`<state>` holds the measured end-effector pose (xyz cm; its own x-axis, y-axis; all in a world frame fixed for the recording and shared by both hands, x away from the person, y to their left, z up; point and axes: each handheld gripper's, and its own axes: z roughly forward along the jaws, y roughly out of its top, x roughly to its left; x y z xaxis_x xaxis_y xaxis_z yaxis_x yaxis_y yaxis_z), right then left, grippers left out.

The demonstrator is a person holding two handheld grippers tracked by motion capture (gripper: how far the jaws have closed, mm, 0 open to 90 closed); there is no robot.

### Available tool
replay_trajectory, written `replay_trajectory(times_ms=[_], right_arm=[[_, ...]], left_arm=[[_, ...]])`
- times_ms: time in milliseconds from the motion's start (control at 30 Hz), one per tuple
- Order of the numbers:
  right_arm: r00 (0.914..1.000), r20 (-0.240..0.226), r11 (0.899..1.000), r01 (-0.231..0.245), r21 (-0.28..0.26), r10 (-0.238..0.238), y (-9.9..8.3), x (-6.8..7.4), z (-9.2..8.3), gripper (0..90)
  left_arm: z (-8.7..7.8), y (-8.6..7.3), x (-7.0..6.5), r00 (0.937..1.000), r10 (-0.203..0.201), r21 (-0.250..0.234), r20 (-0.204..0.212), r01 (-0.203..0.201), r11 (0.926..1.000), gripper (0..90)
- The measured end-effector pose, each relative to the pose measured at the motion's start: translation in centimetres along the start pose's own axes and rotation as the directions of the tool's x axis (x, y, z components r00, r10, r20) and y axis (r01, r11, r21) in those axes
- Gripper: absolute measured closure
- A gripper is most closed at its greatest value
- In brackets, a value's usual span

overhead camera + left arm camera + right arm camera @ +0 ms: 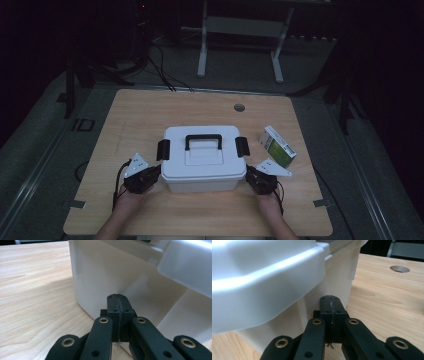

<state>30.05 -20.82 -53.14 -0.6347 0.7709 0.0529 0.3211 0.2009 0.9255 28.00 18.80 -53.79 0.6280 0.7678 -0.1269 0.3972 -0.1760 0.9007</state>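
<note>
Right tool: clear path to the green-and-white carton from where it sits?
Probably yes. The right tool, shut, sits at the white storage box's near right corner; the green-and-white carton lies just beyond it on bare table, with nothing between.

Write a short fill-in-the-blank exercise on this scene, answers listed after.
1. The white storage box has a carrying handle coloured ____.
2. Both tongs, left tongs and right tongs, have their jaws ____.
3. The green-and-white carton lies on the box's ____ side in the high view.

Answers: black; shut; right
</note>
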Motion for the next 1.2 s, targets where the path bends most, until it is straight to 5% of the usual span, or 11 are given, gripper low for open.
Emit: replay_trajectory(times_ms=[400,1200], right_arm=[[1.0000,0.005,1.000,-0.008,0.006,0.008,-0.8,-0.1,-2.2,90.0],[0.9998,-0.012,1.000,-0.013,0.005,0.013,-0.8,-0.3,-2.3,90.0]], left_arm=[[0.6,0.2,-1.0,0.9995,0.002,0.004,0.031,-0.002,1.0000,89.8],[0.6,0.1,-0.6,0.9983,-0.010,0.005,0.057,0.010,0.9999,89.7]])
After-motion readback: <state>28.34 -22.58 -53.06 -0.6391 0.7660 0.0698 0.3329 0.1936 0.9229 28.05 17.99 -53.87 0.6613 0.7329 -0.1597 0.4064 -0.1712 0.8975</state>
